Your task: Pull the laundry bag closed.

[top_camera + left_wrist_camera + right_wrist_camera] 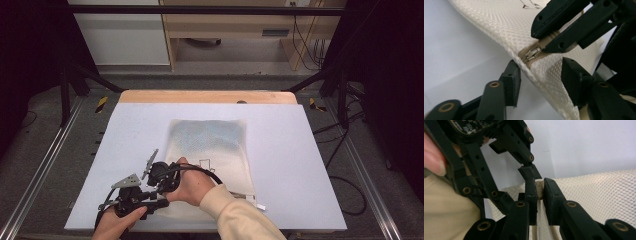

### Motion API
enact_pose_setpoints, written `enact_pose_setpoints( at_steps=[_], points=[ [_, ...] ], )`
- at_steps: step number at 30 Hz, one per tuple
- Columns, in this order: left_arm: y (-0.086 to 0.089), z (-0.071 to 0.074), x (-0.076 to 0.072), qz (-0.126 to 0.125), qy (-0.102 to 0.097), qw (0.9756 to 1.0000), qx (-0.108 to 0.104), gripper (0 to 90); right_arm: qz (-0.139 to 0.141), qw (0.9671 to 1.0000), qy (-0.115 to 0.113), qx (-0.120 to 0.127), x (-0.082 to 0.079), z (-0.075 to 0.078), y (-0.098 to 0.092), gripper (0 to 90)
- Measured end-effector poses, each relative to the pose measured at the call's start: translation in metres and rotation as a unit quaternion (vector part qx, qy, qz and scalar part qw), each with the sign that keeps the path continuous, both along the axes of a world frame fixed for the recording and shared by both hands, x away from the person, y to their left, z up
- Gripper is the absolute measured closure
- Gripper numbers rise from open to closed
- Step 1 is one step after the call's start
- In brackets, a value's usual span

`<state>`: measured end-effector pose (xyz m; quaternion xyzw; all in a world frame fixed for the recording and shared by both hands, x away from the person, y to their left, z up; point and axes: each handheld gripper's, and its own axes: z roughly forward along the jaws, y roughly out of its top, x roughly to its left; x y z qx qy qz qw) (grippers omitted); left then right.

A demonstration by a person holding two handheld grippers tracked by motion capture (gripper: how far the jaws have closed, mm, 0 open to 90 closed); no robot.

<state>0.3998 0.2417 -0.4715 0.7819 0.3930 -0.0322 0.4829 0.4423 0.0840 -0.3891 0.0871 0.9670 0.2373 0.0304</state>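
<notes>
A cream mesh bag (210,145) lies flat on the white table top (300,150), with its zipper end at the near edge. My right gripper (540,185) is shut on the beige zipper tape at the bag's near left corner, which it holds slightly raised. In the left gripper view, the right gripper (541,40) pinches just beside the metal zipper pull (532,53). My left gripper (540,73) straddles that same corner just below the pull, jaws apart, with mesh between them and no clear pinch. Seen from above, both grippers crowd together at the near left, the left gripper (135,197) nearest me.
A person's right forearm in a cream sleeve (235,215) crosses over the bag's near edge. A wooden strip (210,96) borders the table's far side. Metal rails (45,165) run along the floor on both sides, and cables (345,185) trail at the right.
</notes>
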Motion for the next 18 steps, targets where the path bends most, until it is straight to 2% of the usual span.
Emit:
enact_pose_setpoints(
  at_steps=[5, 18],
  points=[
    [-0.001, -0.003, 0.004, -0.012, 0.01, 0.9998, -0.015, 52.9, -0.002, 1.0, 0.002, 0.002, 0.0, 0.001, 0.0, 81.8],
    [-0.005, -0.009, 0.012, -0.024, 0.024, 0.9993, -0.017, 61.3, 0.0, 1.0, 0.002, 0.005, 0.001, 0.001, 0.001, 81.8]
  ],
)
